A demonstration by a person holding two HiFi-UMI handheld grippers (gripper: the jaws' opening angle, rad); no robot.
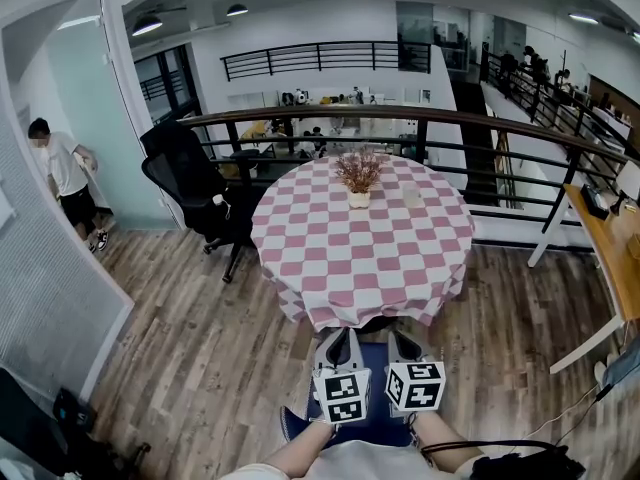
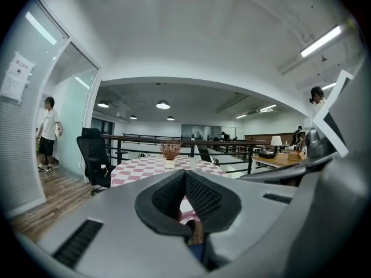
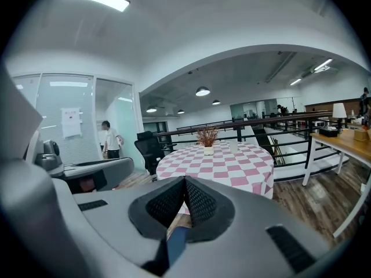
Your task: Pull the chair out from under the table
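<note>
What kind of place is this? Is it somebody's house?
Probably not a house. It looks like an office, maybe on an upper floor. There is a black office chair, a long railing like a balcony's, and a wooden work desk at the side.

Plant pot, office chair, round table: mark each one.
plant pot [image 1: 358, 199], head view, white pot body.
office chair [image 1: 185, 176], head view, black backrest.
round table [image 1: 350, 258], head view, bare checked cloth.

Round table [image 1: 272, 230], pink-and-white checked cloth [image 1: 380, 268], 1 small potted plant [image 1: 358, 176], 1 pale cup [image 1: 411, 196]
</note>
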